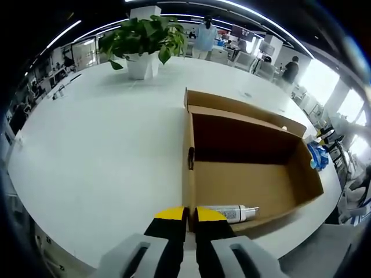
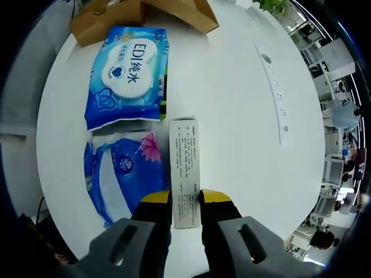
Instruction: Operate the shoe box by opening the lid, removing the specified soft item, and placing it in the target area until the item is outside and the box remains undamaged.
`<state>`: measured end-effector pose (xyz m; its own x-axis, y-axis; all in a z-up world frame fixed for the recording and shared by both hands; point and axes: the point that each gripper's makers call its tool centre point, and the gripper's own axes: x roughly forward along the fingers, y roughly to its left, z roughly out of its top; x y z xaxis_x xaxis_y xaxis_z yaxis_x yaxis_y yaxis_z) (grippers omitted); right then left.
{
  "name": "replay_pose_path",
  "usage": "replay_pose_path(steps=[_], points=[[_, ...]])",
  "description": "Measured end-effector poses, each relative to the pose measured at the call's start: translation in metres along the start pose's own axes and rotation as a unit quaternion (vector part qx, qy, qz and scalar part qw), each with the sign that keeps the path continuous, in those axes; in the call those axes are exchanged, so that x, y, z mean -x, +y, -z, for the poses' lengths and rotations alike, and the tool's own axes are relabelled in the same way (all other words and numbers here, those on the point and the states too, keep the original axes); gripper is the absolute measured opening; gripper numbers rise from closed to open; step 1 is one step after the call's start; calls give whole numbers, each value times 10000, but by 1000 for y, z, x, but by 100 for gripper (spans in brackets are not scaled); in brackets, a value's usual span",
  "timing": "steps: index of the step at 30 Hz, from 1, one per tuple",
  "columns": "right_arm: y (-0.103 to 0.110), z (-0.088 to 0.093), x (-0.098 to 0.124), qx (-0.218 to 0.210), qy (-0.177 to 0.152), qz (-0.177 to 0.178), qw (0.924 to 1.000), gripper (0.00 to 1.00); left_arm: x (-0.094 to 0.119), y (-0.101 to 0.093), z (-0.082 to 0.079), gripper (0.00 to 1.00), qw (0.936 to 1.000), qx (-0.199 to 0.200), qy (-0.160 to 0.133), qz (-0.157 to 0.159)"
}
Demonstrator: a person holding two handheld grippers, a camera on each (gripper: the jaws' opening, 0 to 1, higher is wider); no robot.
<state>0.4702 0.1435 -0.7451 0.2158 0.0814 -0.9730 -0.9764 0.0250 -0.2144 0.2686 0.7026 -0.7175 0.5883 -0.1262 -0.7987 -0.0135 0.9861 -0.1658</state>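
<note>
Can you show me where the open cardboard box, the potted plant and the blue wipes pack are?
Box (image 1: 255,185): left gripper view, on its bare inside floor.
Plant (image 1: 142,35): left gripper view, on its green leaves.
Wipes pack (image 2: 127,72): right gripper view, on the white label of its front.

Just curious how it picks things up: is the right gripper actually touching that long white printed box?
Touching. In the right gripper view, the right gripper has its two yellow-tipped jaws pressed against both sides of the white box, with no gap visible on either side.

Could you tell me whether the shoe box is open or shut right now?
Open. The shoe box has its lid folded back, showing the brown inside, where a white bottle lies on its side.
</note>
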Motion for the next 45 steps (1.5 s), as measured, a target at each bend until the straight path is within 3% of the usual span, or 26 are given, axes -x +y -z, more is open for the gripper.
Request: replay_pose_path(steps=[11,21,26,33,45], points=[[-1,1,0,10,51,61,10000,16,-2,-1,-3,6,9996,-259,25,102],[-8,-6,4,-89,-7,349,9993,22,-2,3,-8,14,9959,-898,68,4],[-11,-9,10,-335,-96,420,9985,26,4,4,-12,18,9917,-1277,150,30],[-8,-10,20,-614,-267,530,9963,35,11,6,-27,19,9877,-1565,51,45],[3,-17,46,-1107,-698,706,9889,48,13,-12,-56,24,9759,-2160,-28,322]])
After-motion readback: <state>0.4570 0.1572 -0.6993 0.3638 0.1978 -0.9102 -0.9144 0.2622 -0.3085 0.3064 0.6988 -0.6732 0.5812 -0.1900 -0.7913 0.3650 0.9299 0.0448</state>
